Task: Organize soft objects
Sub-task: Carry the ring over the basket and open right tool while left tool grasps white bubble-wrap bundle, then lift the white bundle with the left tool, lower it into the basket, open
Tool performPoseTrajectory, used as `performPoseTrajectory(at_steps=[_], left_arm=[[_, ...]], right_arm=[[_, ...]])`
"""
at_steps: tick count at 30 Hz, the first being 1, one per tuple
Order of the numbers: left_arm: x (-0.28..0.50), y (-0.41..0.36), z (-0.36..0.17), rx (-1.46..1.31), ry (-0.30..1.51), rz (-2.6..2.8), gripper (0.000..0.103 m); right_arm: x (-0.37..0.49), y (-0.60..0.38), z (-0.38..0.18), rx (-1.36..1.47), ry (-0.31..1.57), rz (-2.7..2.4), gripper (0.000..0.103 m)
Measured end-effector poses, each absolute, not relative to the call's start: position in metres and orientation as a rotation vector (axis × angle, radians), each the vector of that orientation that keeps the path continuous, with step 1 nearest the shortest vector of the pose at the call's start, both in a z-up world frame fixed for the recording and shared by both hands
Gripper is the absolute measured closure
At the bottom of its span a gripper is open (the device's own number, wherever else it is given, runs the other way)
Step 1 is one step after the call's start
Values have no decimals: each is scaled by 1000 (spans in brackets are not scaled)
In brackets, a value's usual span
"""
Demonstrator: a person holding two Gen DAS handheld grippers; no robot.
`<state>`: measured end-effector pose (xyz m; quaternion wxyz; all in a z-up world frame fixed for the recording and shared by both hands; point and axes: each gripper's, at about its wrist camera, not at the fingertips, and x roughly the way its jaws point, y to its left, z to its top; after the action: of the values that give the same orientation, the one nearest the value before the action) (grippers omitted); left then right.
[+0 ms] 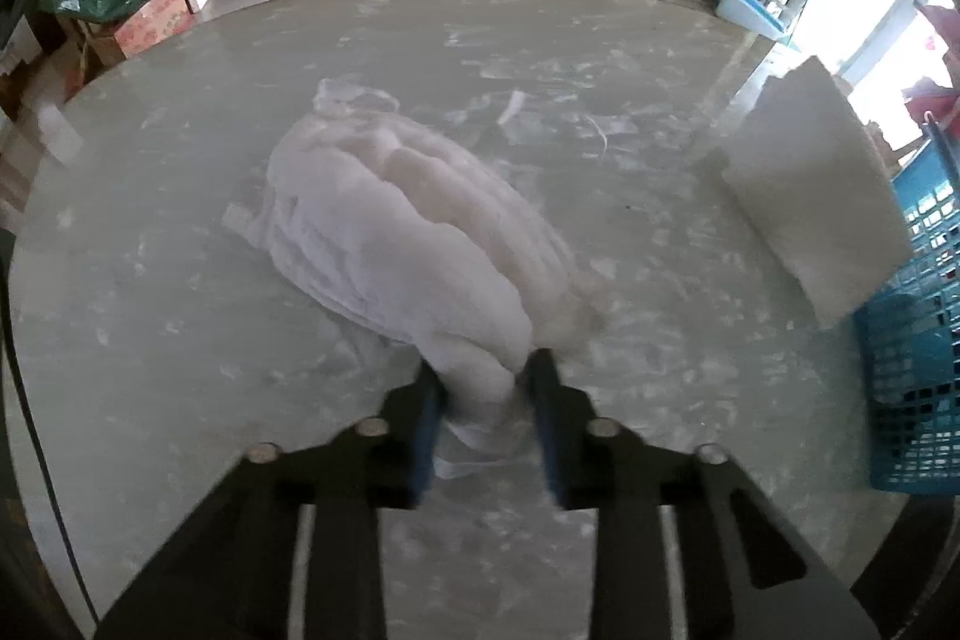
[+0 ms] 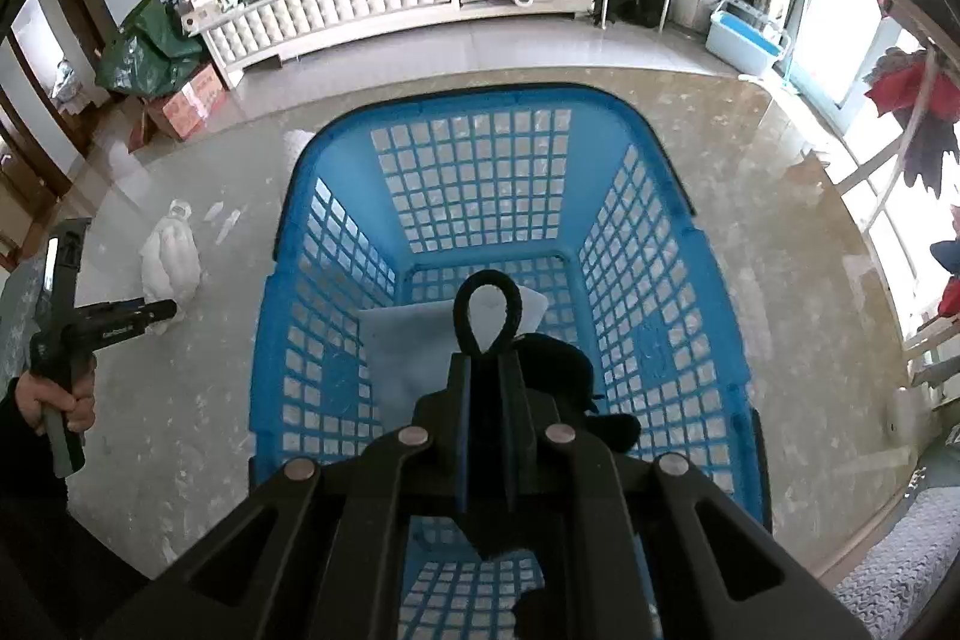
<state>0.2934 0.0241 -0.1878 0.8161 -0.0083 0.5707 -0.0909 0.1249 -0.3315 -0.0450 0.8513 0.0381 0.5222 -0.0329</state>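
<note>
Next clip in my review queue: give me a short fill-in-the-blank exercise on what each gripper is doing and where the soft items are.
1. The left gripper is closed on one end of the crumpled ____ plush bundle.
2. The right gripper pinches a black fabric loop above the ____ plastic lattice basket.
3. A flat pale foam pad lies ____ the basket.

Missing words: white; blue; inside

The right gripper [image 2: 486, 364] pinches a black looped strap [image 2: 485, 313] above the blue plastic lattice basket [image 2: 336, 244], where a pale folded cloth [image 2: 402, 346] lies; the left gripper [image 2: 157, 310] touches a white fluffy bundle [image 2: 171, 259] beside the basket's left wall
</note>
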Motion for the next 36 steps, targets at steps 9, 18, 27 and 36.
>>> performPoseTrajectory(at_steps=[9, 18, 27, 36], left_arm=[[284, 13, -185, -10, 1212, -224, 92], [255, 29, -152, -23, 1155, -215, 92], [214, 16, -86, 5, 1044, -260, 92], [174, -36, -19, 67, 930, -331, 92]], right_arm=[[136, -323, -56, 62, 1160, -101, 72], [117, -319, -43, 27, 1107, -109, 8], [84, -330, -23, 46, 1050, -105, 0], [55, -361, -19, 69, 1008, -114, 0]])
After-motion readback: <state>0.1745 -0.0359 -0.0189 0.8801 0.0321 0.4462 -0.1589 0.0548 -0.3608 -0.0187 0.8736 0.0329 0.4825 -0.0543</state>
